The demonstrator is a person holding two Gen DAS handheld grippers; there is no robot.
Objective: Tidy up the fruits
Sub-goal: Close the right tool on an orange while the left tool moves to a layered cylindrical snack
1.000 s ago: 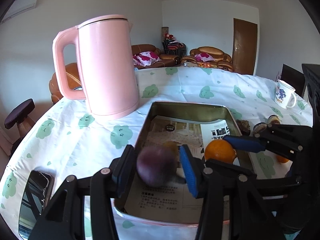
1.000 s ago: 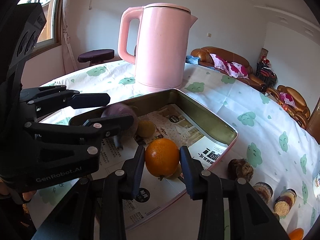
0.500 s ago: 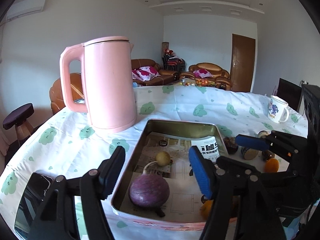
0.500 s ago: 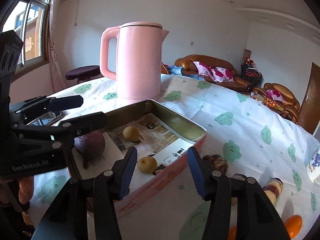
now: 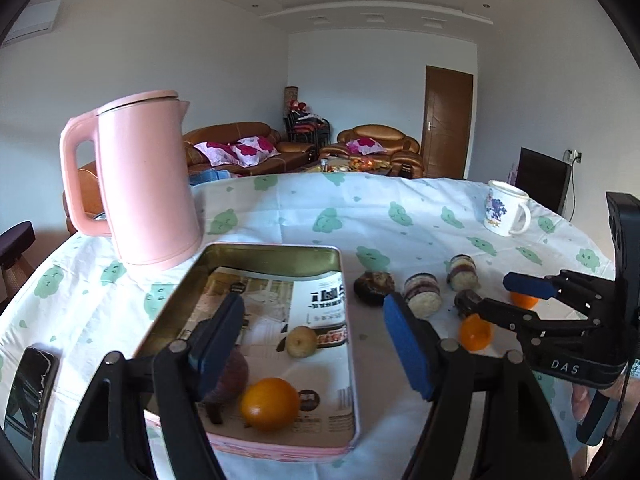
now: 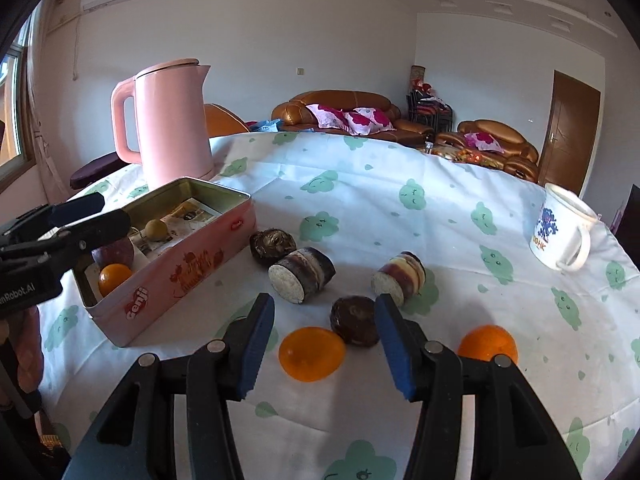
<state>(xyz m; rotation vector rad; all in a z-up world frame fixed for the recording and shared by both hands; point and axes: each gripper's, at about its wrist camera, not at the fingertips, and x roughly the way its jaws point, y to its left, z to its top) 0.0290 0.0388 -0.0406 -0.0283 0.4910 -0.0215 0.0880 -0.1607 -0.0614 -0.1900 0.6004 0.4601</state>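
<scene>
Left tongs [image 5: 316, 336] just opening, released, empty, over tin [image 5: 340, 264]. Right tongs [image 6: 324, 340] released, empty. Orange [image 5: 270, 403] in tin at 6 o'clock, purple fruit [image 6: 114, 251] beside. Two oranges [image 6: 312, 354] on bench [image 6: 400, 216].

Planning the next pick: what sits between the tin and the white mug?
Right wrist view: between tin and mug lie two dark roots and two cut cane pieces.

An orange [image 5: 270, 403] and a purple fruit [image 5: 235, 372] lie in the tin [image 5: 272, 249].
</scene>
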